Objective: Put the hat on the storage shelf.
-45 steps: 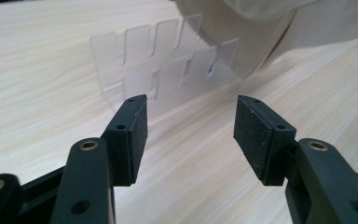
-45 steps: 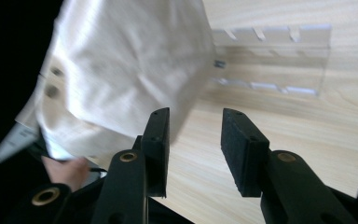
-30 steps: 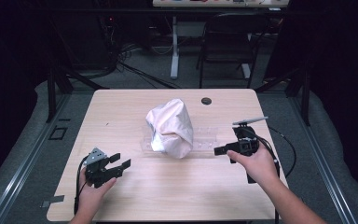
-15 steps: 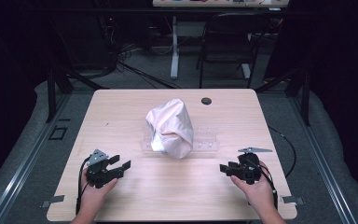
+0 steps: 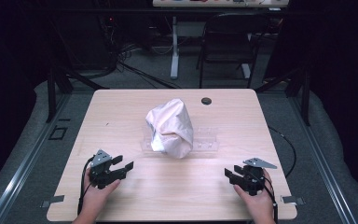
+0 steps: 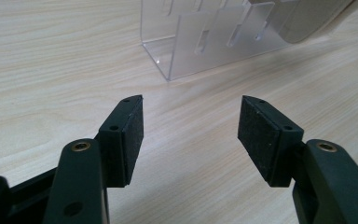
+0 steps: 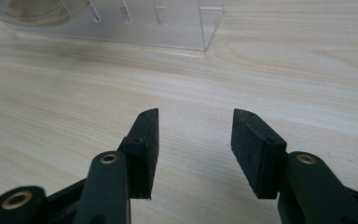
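Note:
A crumpled white cloth or bag [image 5: 170, 128] rests on a clear acrylic slotted rack [image 5: 205, 140] in the middle of the wooden table [image 5: 121, 112]. My left gripper [image 5: 123, 167] sits low at the table's front left, open, with nothing between its jaws. In the left gripper view the rack's end [image 6: 200, 42] stands ahead of the open gripper [image 6: 191, 128], with the cloth's edge [image 6: 317, 18] above it. My right gripper [image 5: 228, 175] rests at the front right, open and empty. The right gripper view has the rack [image 7: 135, 21] beyond its gripper [image 7: 196, 144].
A small dark round grommet [image 5: 206, 101] is set in the table near its far edge. A black cable [image 5: 286, 144] trails off the right side. A folding chair [image 5: 228, 42] and a desk leg [image 5: 174, 46] stand on the floor behind.
My right gripper has drawn back from beside the rack to the table's front right edge. The left gripper has barely moved.

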Available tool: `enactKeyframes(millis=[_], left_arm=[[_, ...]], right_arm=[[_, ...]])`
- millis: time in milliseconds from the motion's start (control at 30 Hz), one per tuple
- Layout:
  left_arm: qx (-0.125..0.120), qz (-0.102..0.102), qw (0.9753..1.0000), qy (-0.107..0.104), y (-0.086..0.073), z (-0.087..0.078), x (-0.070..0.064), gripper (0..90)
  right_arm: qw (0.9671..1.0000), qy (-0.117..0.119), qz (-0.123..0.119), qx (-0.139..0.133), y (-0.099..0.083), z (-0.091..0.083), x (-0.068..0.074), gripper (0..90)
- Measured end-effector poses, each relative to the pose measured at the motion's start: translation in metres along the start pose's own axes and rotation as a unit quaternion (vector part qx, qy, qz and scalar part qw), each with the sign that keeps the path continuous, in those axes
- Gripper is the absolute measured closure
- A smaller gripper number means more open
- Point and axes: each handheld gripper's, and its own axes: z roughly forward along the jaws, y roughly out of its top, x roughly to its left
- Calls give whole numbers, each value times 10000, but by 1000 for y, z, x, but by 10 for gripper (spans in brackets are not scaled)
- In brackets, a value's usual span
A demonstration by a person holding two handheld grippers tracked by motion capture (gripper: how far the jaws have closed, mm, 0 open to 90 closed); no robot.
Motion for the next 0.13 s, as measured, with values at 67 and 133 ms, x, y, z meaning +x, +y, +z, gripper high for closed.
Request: enactKeyframes(millis=[67, 133], left_arm=[[-22, 55, 10000, -38, 0, 1, -3, 412], [-45, 162, 9998, -112, 2, 1, -8, 412]], right_arm=[[9998, -61, -157, -128, -5, 0, 1, 510], [9994, -87, -250, -222, -7, 0, 2, 499]])
